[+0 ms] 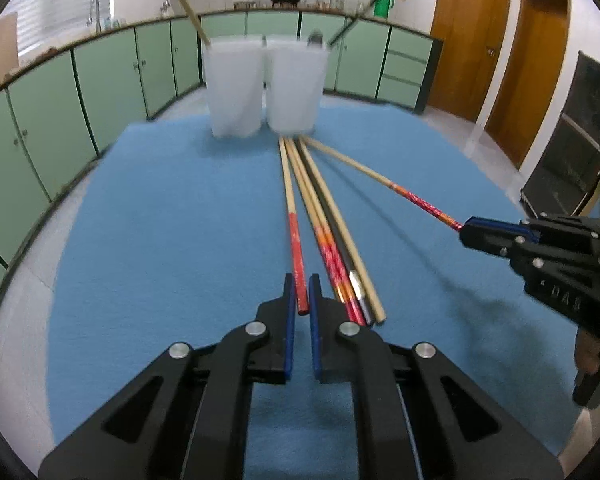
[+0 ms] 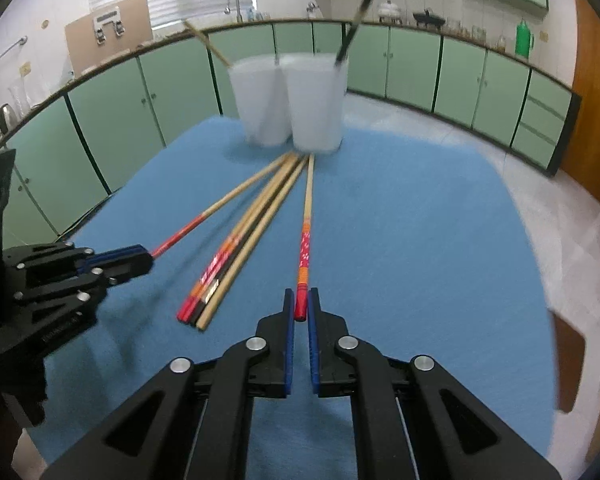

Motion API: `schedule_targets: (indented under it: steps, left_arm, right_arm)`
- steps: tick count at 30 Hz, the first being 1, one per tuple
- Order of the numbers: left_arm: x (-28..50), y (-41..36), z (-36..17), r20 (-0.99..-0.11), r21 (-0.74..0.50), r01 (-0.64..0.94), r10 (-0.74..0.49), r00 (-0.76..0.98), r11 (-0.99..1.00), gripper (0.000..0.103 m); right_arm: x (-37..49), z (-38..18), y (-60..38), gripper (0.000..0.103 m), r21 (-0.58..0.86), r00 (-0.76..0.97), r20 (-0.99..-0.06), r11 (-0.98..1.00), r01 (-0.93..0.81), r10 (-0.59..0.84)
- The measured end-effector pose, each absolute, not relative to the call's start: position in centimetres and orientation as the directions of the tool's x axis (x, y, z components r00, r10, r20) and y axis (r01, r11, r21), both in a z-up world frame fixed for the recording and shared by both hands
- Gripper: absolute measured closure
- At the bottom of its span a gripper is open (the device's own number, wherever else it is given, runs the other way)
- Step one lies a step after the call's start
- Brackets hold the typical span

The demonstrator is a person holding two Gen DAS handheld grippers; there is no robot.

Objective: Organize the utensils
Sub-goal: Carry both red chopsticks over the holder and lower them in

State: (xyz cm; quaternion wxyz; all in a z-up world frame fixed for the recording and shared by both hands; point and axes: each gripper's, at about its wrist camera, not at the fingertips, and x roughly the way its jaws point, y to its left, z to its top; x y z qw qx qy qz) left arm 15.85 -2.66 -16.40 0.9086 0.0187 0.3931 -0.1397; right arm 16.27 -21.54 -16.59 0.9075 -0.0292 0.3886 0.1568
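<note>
While both tools are working at the near ends of the chopsticks, the items are lying as follows, placed relative to the two white cups (image 1: 264,84) standing side by side at the far edge of the blue mat (image 1: 160,240).

Left hand-held gripper (image 1: 302,300): pinching the red end of a red-tipped chopstick (image 1: 290,208), whose far tip is lying just before the cups.

Right hand-held gripper (image 2: 301,308): clamping the red end of an orange-and-red patterned chopstick (image 2: 306,236), its far tip reaching the base of the right cup.

Loose bundle of chopsticks (image 2: 236,252): lying on the mat between the two held ones, fanning toward the viewer from the cups' base.

Cups' contents: a pale stick (image 2: 208,46) is leaning out of the left cup, a dark one (image 2: 354,28) out of the right.
</note>
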Motion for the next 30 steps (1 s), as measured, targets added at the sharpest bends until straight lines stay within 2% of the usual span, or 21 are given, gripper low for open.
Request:
schedule_targets:
  steps: [13,24,30]
  left_arm:
    - [16.6,-0.6,-3.6,-0.512,-0.055,0.309,-0.292,0.808,0.949,0.098]
    - [19.1,-0.8,2.3,-0.424,-0.039,0.385,-0.364,0.829,0.922,0.098]
    - [20.1,-0.6,6.3,-0.338,-0.025,0.401,-0.385,0.859,0.916,0.098]
  right_arm:
    - [17.8,-3.9,-22.9,0.097,-0.002,0.756,-0.578,0.926,-0.378,0.307]
    - [21.8,2.8,-22.0,0.097,0.007,0.724,-0.554,0.872,-0.490,0.411]
    - [23.9,7.6,-21.1,0.097,-0.003,0.743,-0.484,0.849,-0.529,0.462]
